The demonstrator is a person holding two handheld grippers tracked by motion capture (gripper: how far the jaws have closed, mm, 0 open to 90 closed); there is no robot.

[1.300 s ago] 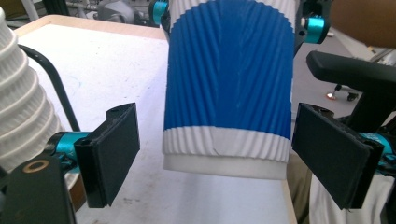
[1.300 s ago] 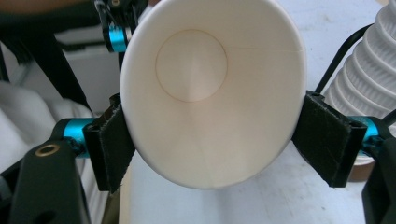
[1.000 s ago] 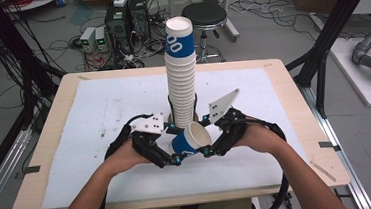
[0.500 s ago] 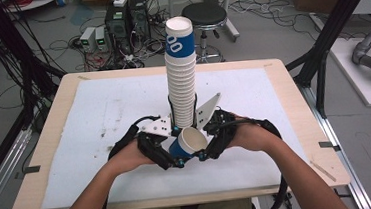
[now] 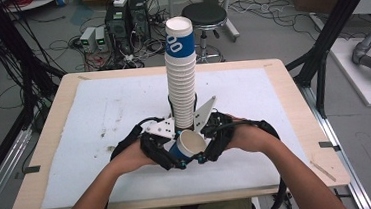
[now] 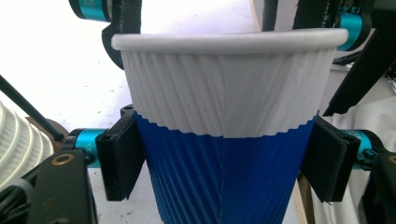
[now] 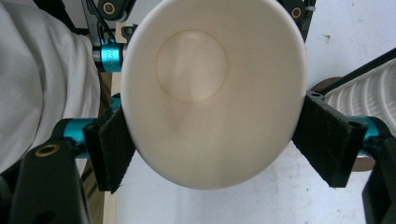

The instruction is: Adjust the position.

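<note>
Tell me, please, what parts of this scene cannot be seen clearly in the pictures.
- Base of the held cup: left gripper view, cut off by the bottom edge.
- Foot of the cup stack: high view, hidden behind the grippers' grey plates.
- Lettering on the top cup: high view, too small to read.

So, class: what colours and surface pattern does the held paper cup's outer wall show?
The paper cup is white above, blue below, with fine ripple ridges; the left gripper view shows it best.
</note>
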